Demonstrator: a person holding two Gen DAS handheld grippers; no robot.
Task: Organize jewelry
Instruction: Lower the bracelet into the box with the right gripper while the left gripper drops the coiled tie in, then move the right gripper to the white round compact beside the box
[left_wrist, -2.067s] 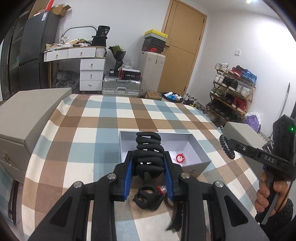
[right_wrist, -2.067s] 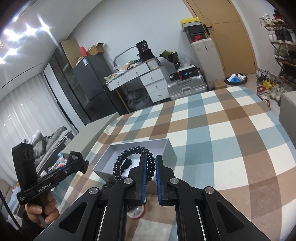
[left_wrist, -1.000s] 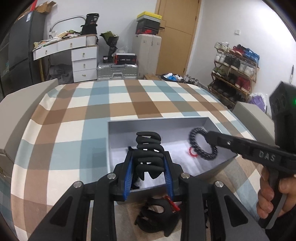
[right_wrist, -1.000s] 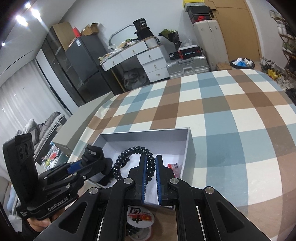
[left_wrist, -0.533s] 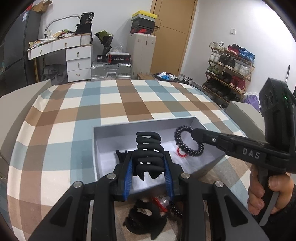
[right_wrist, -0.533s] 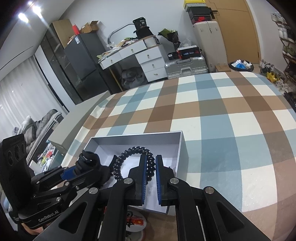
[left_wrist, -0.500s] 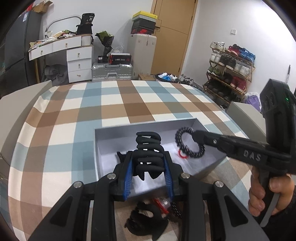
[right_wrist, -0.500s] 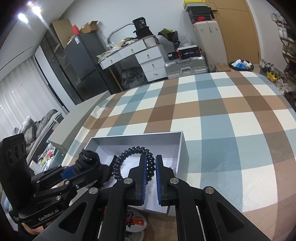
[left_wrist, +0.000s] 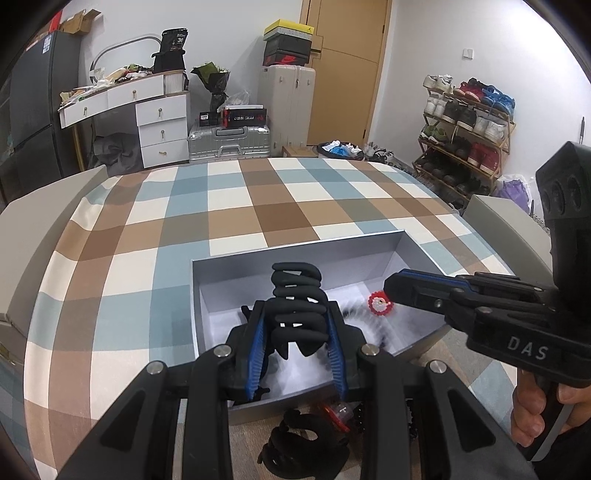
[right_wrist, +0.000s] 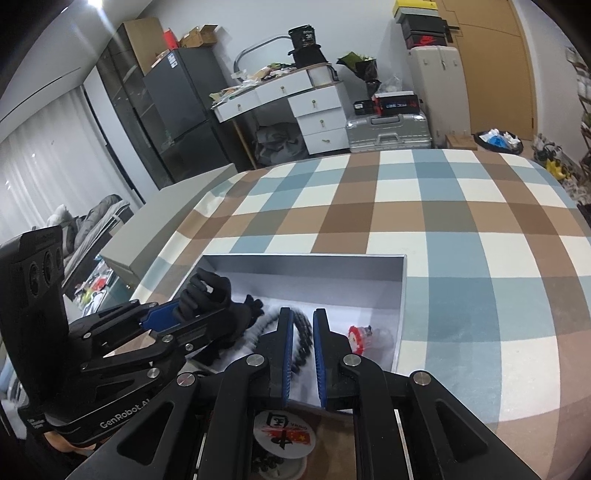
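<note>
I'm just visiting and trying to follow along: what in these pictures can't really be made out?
- Black bead bracelet: motion-blurred in both views; whether the right tool grips it is unclear.
- Second black claw clip: left view, partly behind the left tool.
- Round badge: right view, partly covered by the tool's frame.
- Red charm: too small to identify.

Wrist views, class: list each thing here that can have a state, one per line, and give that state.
Left gripper: shut on black hair claw, over the box.
Right gripper: jaws parted, black bead bracelet blurred between them.
Grey box: open, lidless.
Red charm: lying inside the box.
Second black hair claw: on the table outside the box.
</note>
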